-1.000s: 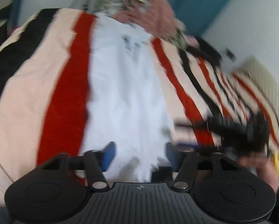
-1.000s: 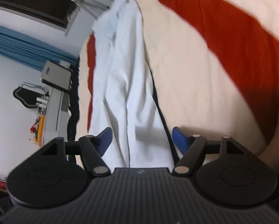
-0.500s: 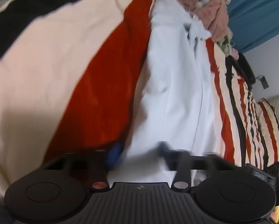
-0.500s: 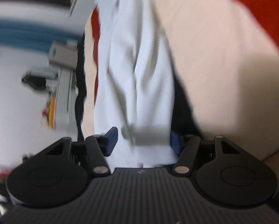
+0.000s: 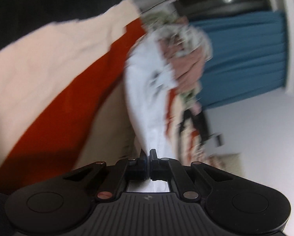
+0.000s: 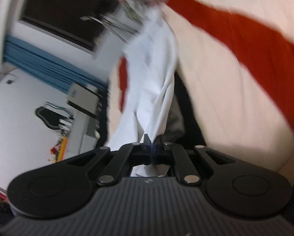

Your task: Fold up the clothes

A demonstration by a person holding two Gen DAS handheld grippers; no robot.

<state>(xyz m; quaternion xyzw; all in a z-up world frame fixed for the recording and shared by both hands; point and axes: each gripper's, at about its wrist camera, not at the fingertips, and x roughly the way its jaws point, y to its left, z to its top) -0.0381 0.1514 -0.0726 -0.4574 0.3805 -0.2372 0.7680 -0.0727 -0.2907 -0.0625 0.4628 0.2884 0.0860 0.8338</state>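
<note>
A white garment (image 5: pixel 147 102) lies lengthwise on a bed with a striped cover. In the left wrist view my left gripper (image 5: pixel 147 153) is shut on the near edge of this white cloth, which runs away from the fingers in a narrow strip. In the right wrist view the white garment (image 6: pixel 152 78) also stretches away, and my right gripper (image 6: pixel 152 140) is shut on its near edge, with cloth bunched between the pads. Both views are tilted and blurred.
The bed cover (image 5: pixel 54 74) has cream, red and black stripes. A heap of patterned and pink clothes (image 5: pixel 184 45) sits at the far end of the garment. Blue curtains (image 5: pixel 243 57) and white walls lie beyond; a shelf with small items (image 6: pixel 64 122) stands by the wall.
Both grippers stood open over the garment's near edge and have closed on it. The left view has rolled strongly, and both views now look more level, with more of the room showing.
</note>
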